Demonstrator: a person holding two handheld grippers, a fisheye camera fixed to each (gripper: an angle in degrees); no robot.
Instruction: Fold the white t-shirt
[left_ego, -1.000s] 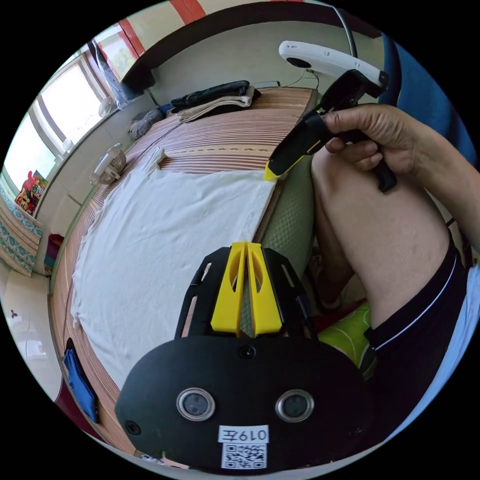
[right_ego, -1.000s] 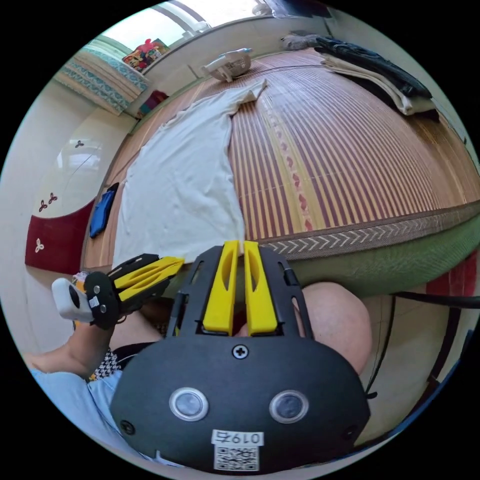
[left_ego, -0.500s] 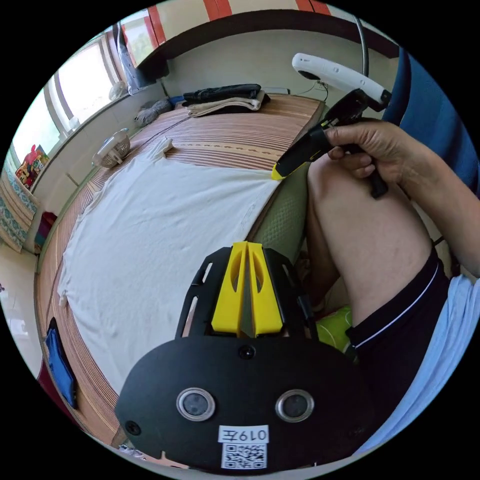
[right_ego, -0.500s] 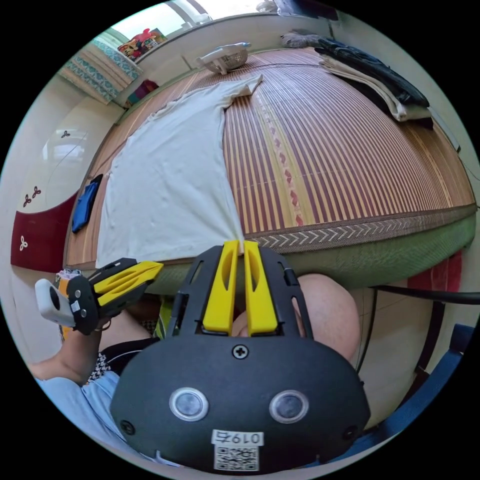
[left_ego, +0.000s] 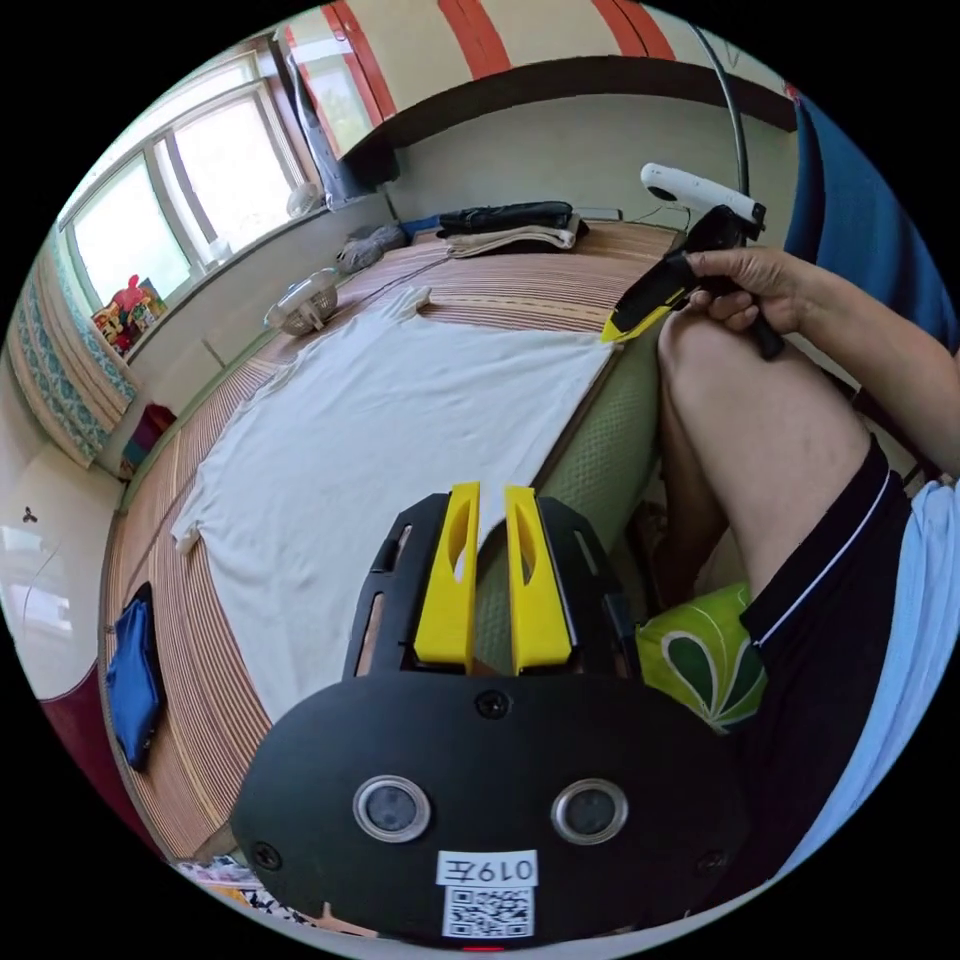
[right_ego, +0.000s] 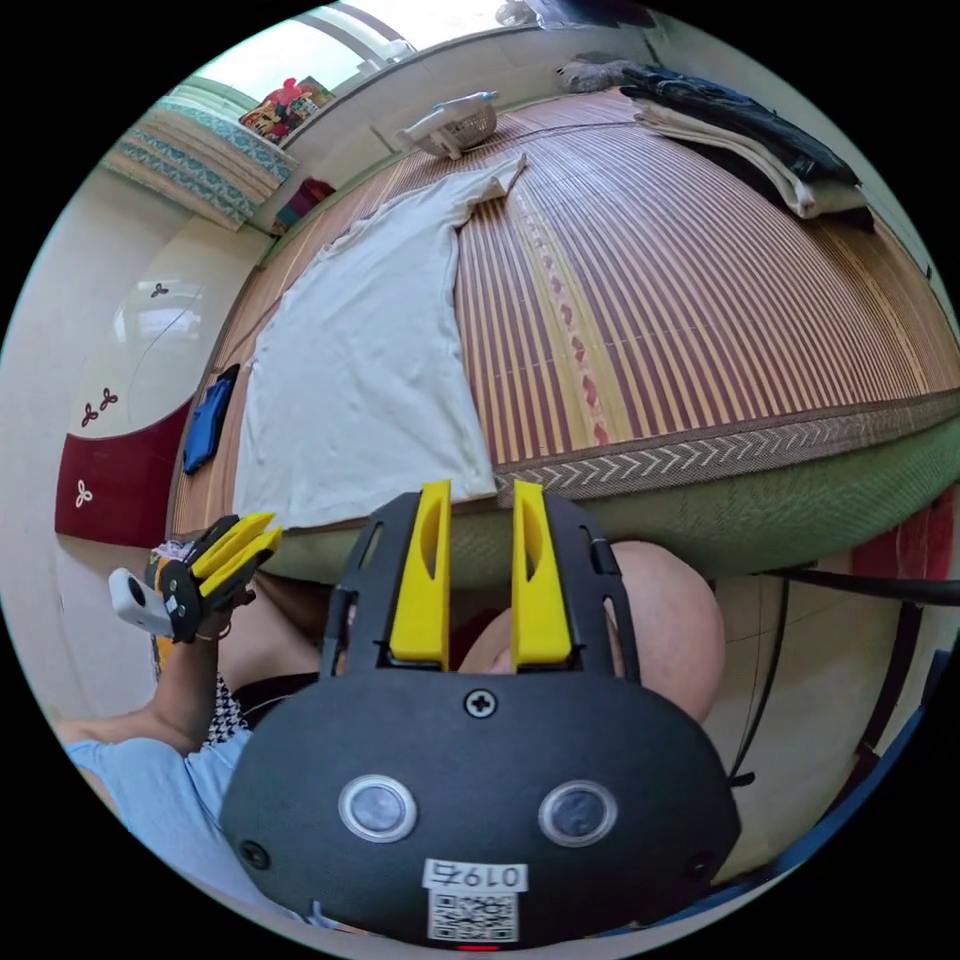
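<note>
The white t-shirt (left_ego: 400, 420) lies spread flat on a striped mat (left_ego: 520, 290), its hem along the near edge of the bed. My left gripper (left_ego: 490, 495) hovers just off that hem, jaws apart with nothing between them. In the same view a hand holds my right gripper (left_ego: 612, 330) at the far hem corner. In the right gripper view the t-shirt (right_ego: 360, 360) stretches away to its sleeves. My right gripper (right_ego: 480, 490) stands open just short of the hem corner. At the lower left of that view, my left gripper (right_ego: 250, 535) is near the other corner.
A person's bare knee (left_ego: 740, 420) sits against the green mattress side (left_ego: 600, 440). Folded dark and beige clothes (right_ego: 760, 150) lie at the far end of the mat. A small fan (left_ego: 300, 305) and a blue item (left_ego: 130, 670) rest beside the shirt.
Both grippers were shut at the shirt's hem corners; both have opened and drawn back a little. The shirt now lies flat with its hem at the mat's edge.
</note>
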